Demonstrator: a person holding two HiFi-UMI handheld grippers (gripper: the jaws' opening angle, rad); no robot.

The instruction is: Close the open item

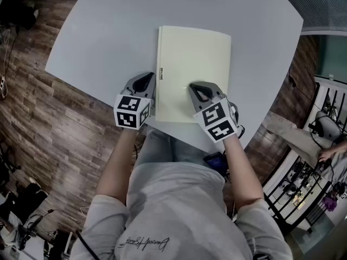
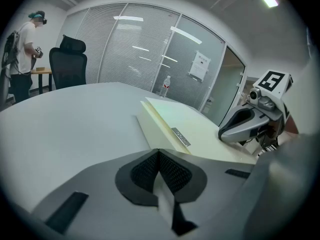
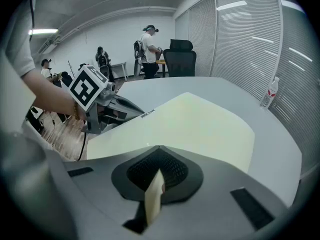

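Pale-yellow folder [image 1: 192, 75] lies flat near the front edge of the grey-white table [image 1: 108, 31], directly ahead of the person. The spine is on its left side and the cover is down. No gap between cover and body shows in the head view. The left gripper view shows the spine side as one low block with a small label [image 2: 181, 137] on it. Judgement: the folder reads as closed, or all but closed.

Right gripper [image 1: 196, 88]: tip on the cover, about mid-width, toward the near end. Its claw is pressed together. A thin pale strip shows at the seam between the pads; the left claw shows the same, so I take it as part of the gripper and not something held. It is probably placed there to press the cover flat, with the closed tip used as a blunt pusher.

Left gripper [image 1: 145, 79]: on the table just beside the spine, claw also pressed together with nothing in it. I cannot tell whether it touches the folder. It is likely parked there to stop the folder sliding left under the right gripper's push.

Outward: table otherwise bare around the folder. A water bottle [image 3: 270, 93] stands at the far edge, well apart.
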